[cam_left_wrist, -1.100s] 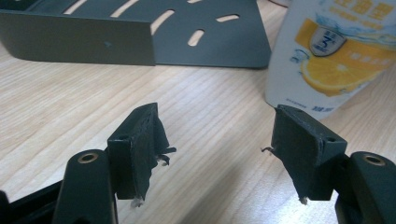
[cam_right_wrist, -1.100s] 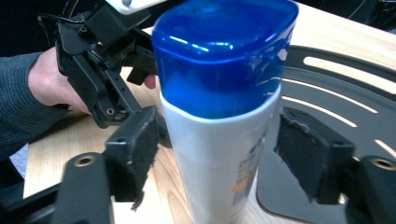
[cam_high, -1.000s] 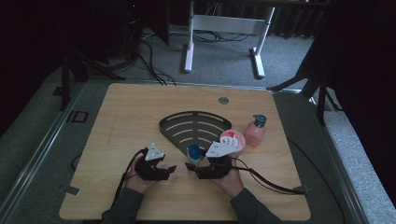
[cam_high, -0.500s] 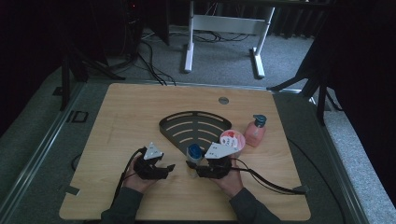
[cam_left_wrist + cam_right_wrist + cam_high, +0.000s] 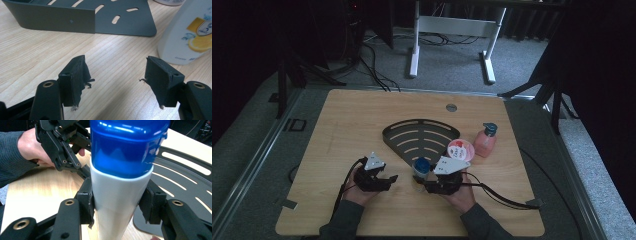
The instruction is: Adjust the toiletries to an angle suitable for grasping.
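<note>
White bottle clamped in the right claw at the tip of the dark slotted tray

The white bottle [image 5: 117, 202] with the blue cap [image 5: 127, 147] is held upright, pinched on both sides by the right claw [image 5: 117, 205], just beside the near corner of the dark slotted tray [image 5: 421, 137] on the wooden surface [image 5: 352, 120]. The left claw [image 5: 115, 75] is held apart with nothing between its jaws, low over the surface, near the tray's edge and left of the bottle. A pink pump bottle [image 5: 485, 142] and a round red-lidded tub [image 5: 460, 149] are seen at the tray's right side.
</note>
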### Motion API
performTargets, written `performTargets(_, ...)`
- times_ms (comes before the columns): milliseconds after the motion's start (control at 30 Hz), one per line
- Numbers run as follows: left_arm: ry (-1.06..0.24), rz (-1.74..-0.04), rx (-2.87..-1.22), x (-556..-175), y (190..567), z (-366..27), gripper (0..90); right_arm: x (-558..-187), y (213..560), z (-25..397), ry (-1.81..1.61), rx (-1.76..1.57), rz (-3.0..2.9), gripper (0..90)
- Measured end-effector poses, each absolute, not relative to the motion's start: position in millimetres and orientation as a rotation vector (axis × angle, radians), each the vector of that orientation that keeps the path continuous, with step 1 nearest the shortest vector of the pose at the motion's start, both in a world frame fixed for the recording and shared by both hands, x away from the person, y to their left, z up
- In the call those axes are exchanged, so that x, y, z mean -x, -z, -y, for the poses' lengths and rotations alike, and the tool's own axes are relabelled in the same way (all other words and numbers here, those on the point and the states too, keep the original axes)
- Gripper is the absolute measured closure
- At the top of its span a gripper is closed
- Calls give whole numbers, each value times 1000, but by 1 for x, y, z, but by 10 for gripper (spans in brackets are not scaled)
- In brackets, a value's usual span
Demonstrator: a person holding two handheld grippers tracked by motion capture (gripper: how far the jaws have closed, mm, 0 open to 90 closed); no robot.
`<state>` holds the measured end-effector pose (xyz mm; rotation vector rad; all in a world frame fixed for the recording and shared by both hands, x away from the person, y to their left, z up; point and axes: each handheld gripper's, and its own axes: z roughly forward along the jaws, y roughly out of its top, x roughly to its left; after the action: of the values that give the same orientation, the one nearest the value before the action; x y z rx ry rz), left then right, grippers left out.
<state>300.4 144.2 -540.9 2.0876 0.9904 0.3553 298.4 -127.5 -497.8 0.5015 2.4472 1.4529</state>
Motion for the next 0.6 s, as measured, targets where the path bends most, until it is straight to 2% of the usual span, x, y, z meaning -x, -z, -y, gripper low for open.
performTargets(267, -343, -984, -2087, -300, 541, -142, 359, -292, 495, 151, -1407, -541, -2430, 527)
performTargets(600, -341, -989, -2091, -302, 542, -141, 372, -289, 493, 204, -1345, -688, -2349, 531)
